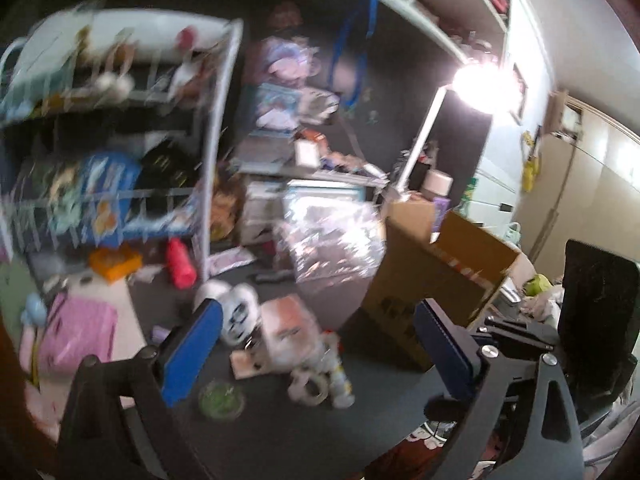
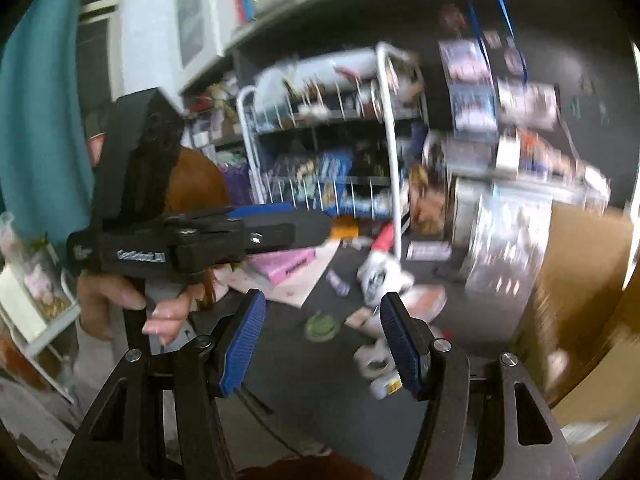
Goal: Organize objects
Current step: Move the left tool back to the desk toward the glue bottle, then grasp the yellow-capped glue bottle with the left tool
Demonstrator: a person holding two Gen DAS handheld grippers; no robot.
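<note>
Blue-padded jaws of the right gripper [image 2: 322, 344] stand wide apart with nothing between them, above the dark tabletop [image 2: 320, 376]. Just ahead, between and slightly right of the pads, lie a tape roll [image 2: 374, 358] and a small white bottle [image 2: 386, 385]; a green lid [image 2: 320, 326] sits a little farther. The left gripper [image 1: 320, 350] also gapes empty, farther back. Blur hides the bottle's long axis. The right looks nearer.
</note>
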